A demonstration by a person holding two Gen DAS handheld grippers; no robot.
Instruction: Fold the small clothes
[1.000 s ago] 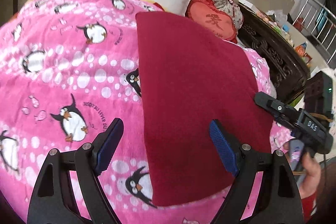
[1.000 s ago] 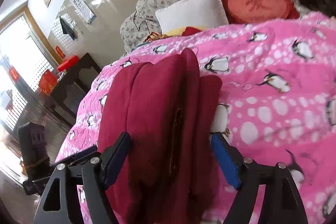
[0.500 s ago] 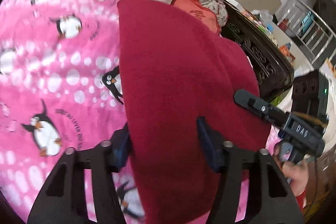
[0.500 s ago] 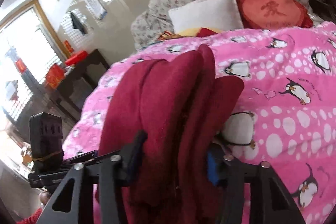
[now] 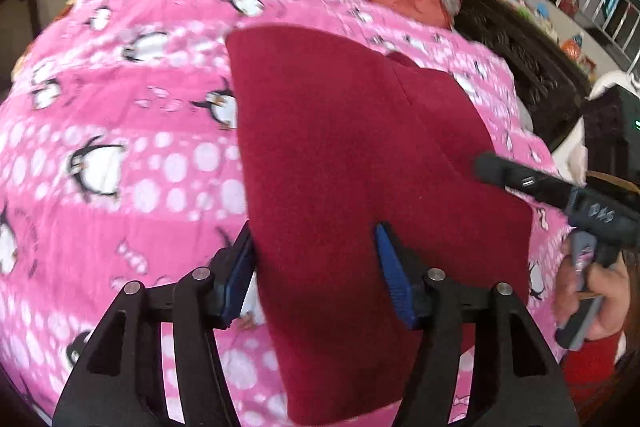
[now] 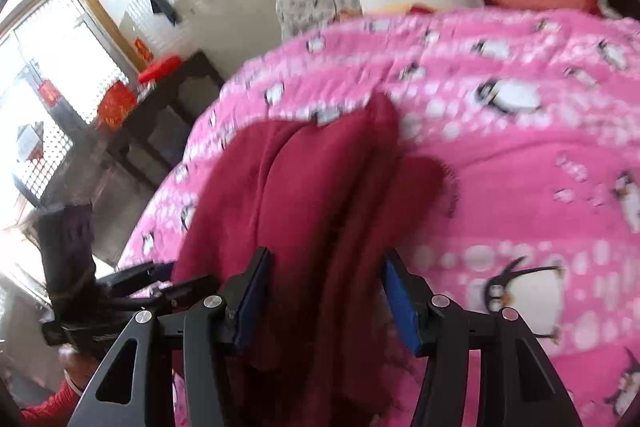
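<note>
Two grippers pinch the near edge of the dark red garment (image 5: 340, 155), centre frame on the pink penguin blanket (image 5: 120, 155): left gripper (image 5: 316, 279) and right gripper (image 6: 324, 299) each clamp cloth, likely to carry that edge over into a fold.

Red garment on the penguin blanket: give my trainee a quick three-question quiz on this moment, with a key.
1. True or false: the red garment lies partly on the pink penguin blanket.
2. Multiple choice: what sits between the left gripper fingers? A) the white pillow B) the garment's near edge C) nothing
3. Short answer: in the right wrist view, what does the right gripper have between its fingers?

Key
1. True.
2. B: the blue pads flank the cloth's near edge, with a wide span of it between them.
3. Bunched, hanging folds of the same red garment; whether the pads pinch them is unclear.
</note>
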